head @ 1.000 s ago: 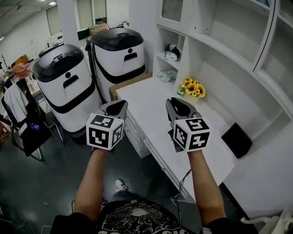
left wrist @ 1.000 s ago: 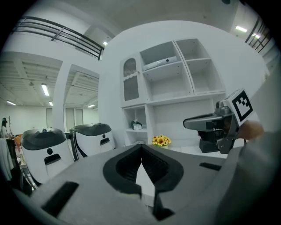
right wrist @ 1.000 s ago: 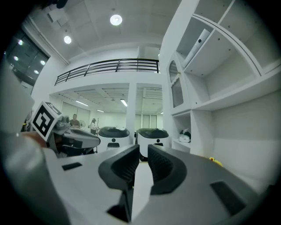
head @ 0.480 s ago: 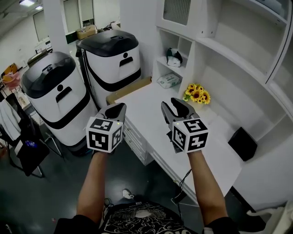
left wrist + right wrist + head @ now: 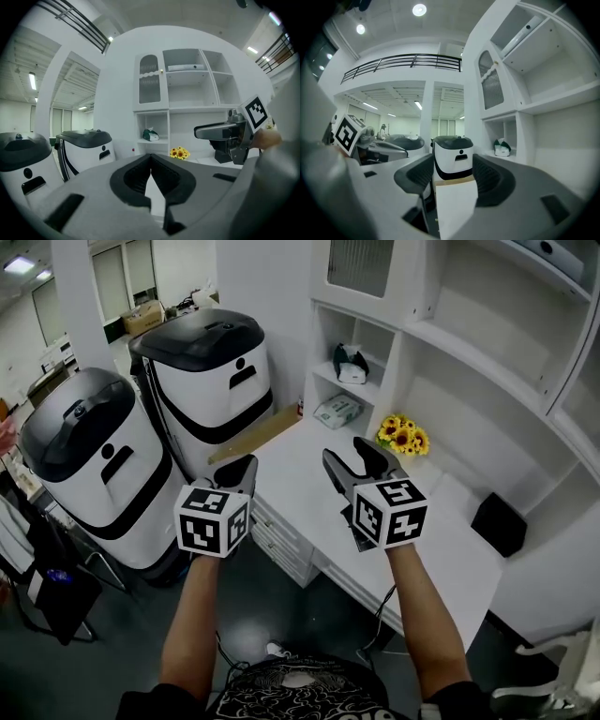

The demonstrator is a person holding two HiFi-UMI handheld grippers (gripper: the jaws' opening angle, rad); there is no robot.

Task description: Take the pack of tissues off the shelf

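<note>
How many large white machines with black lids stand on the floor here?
2. The nearer machine stands at the left; the farther machine stands beside it, next to the white desk. Others may be out of frame.

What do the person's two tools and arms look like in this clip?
Both the left tool and right tool are grey with dark ribbed pads, each carrying a white cube with black square markers. The right tool's jaws are opening, nothing between them. Arms bare; black printed T-shirt.
</note>
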